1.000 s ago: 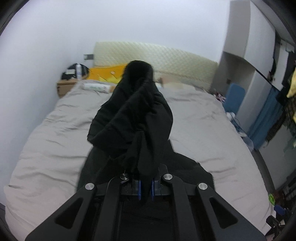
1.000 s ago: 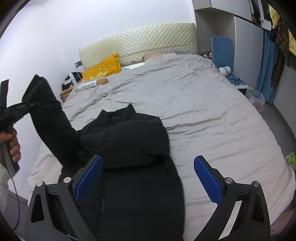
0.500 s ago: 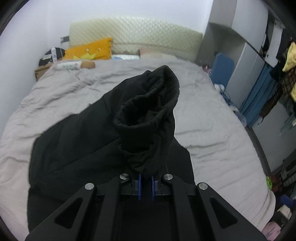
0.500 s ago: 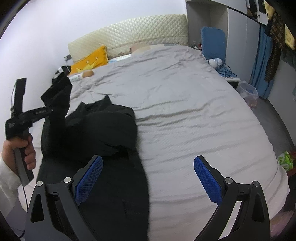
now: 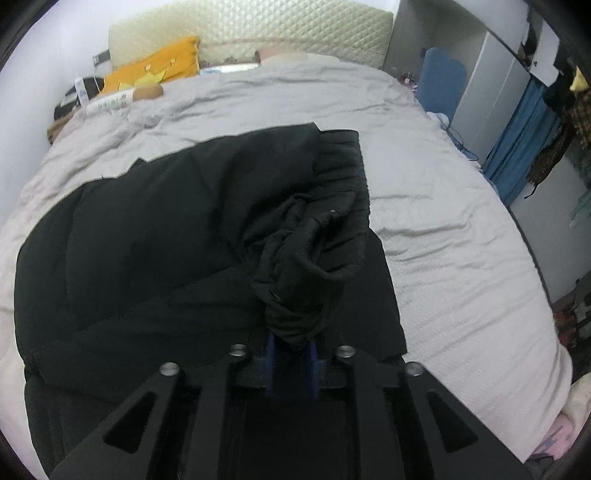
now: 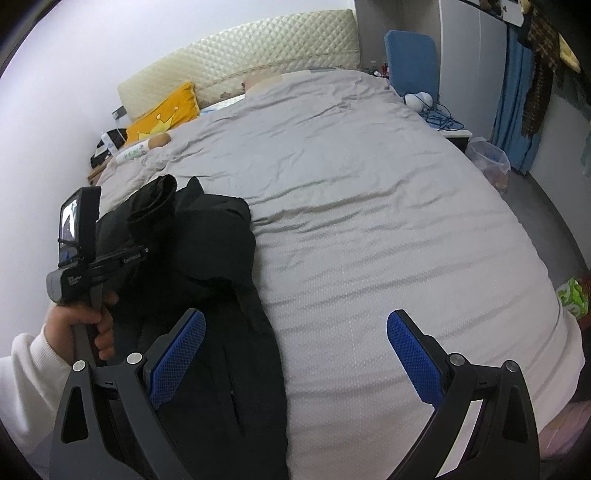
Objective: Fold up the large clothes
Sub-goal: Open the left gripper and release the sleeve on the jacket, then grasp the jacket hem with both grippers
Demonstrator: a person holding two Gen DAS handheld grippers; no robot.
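A large black padded jacket (image 5: 147, 240) lies on the grey bed (image 5: 443, 240), near its left side. My left gripper (image 5: 291, 345) is shut on the jacket's sleeve cuff (image 5: 306, 266), holding it low over the jacket's body. In the right wrist view the jacket (image 6: 207, 258) lies at the left, and the left gripper (image 6: 140, 254) shows there with the sleeve (image 6: 151, 206) sticking up past it. My right gripper (image 6: 295, 354) is open and empty, above the jacket's right edge and the bare bed cover (image 6: 369, 221).
A yellow crown pillow (image 5: 155, 70) and a bottle (image 5: 110, 103) lie at the head of the bed by the quilted headboard (image 5: 258, 29). A nightstand (image 6: 98, 173) stands at the far left. Wardrobes, a blue chair (image 6: 410, 62) and a bin (image 6: 487, 158) stand along the right.
My left gripper has carried the sleeve down and to the right, from hanging high beside the bed to lying across the jacket's body. My right gripper stayed open and shifted rightward.
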